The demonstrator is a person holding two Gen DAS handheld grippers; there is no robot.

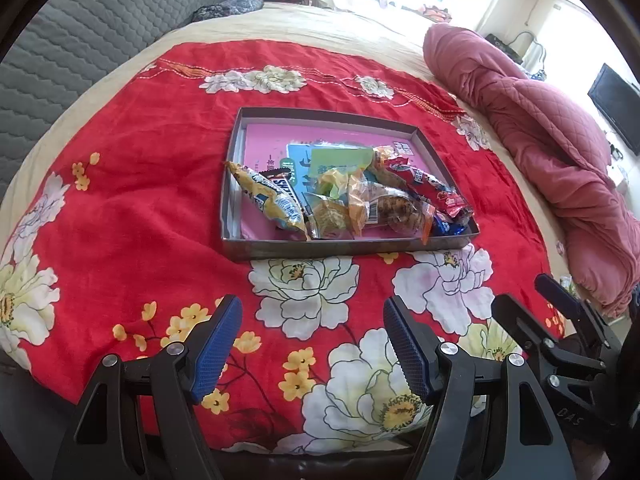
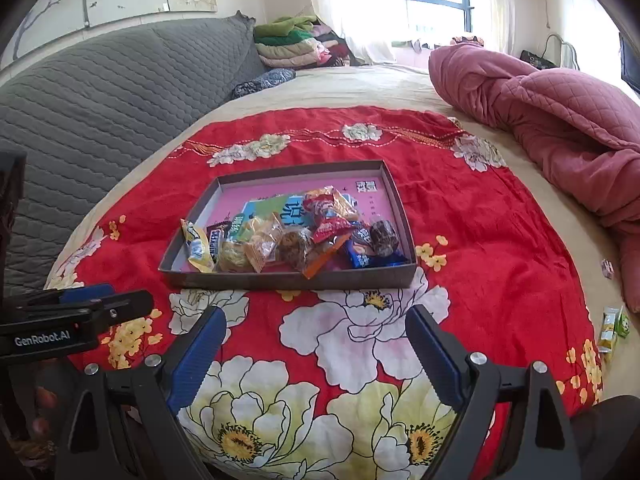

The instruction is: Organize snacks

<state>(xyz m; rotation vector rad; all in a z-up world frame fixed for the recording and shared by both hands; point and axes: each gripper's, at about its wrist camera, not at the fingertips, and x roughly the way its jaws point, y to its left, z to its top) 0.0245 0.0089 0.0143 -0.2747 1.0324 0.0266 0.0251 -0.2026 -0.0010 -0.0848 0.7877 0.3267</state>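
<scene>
A shallow grey box (image 1: 344,249) (image 2: 288,280) with a pink bottom lies on a red flowered cloth (image 1: 132,200) (image 2: 480,232) on the bed. Several wrapped snacks (image 1: 348,196) (image 2: 288,240) are piled in its near half: a yellow packet (image 1: 272,200) (image 2: 196,246) at the left, red packets (image 1: 424,184) (image 2: 332,216) and a blue one (image 2: 364,258) at the right. My left gripper (image 1: 312,344) is open and empty, short of the box. My right gripper (image 2: 316,348) is open and empty, also short of the box. Two small snack packets (image 2: 614,328) lie off the cloth at the right edge.
A rolled pink quilt (image 1: 560,152) (image 2: 560,120) lies along the right of the bed. A grey quilted headboard (image 1: 80,28) (image 2: 120,92) stands at the left, with folded clothes (image 2: 292,44) behind. The right gripper shows in the left wrist view (image 1: 560,320), the left gripper in the right wrist view (image 2: 80,304).
</scene>
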